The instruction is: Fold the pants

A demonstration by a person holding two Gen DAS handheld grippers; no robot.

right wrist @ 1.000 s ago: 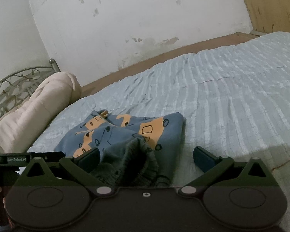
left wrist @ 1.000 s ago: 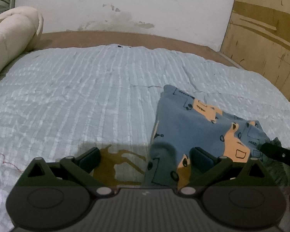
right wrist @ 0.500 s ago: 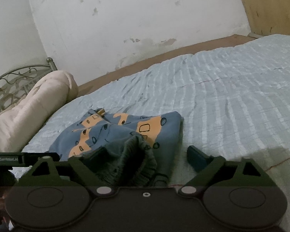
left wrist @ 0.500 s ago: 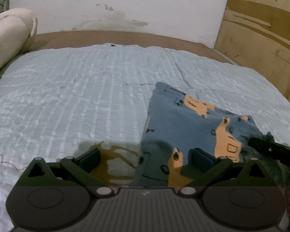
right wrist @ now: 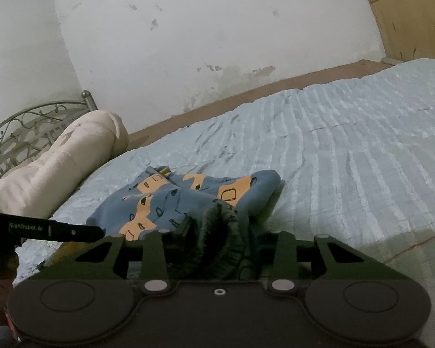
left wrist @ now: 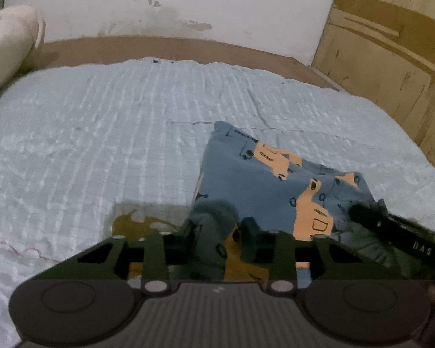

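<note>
Blue pants [left wrist: 264, 179] with orange car prints lie folded on the pale blue bedspread [left wrist: 101, 145]. My left gripper [left wrist: 219, 232] is shut on the near dark green cuff of the pants. My right gripper [right wrist: 219, 232] is shut on the ribbed dark green cuff [right wrist: 220, 232] of the pants [right wrist: 171, 200] at their other near corner. The right gripper's finger [left wrist: 391, 226] shows at the right of the left wrist view. The left gripper's finger [right wrist: 58, 230] shows at the left of the right wrist view.
A rolled cream blanket [right wrist: 58, 168] lies at the metal headboard [right wrist: 23, 124]. A brown stain [left wrist: 136, 223] marks the bedspread by the left gripper. A white wall [right wrist: 188, 43] and a wooden panel [left wrist: 391, 43] border the bed.
Both grippers have closed: the left on the near cuff edge, the right on the ribbed cuff. Both were open a second ago.
</note>
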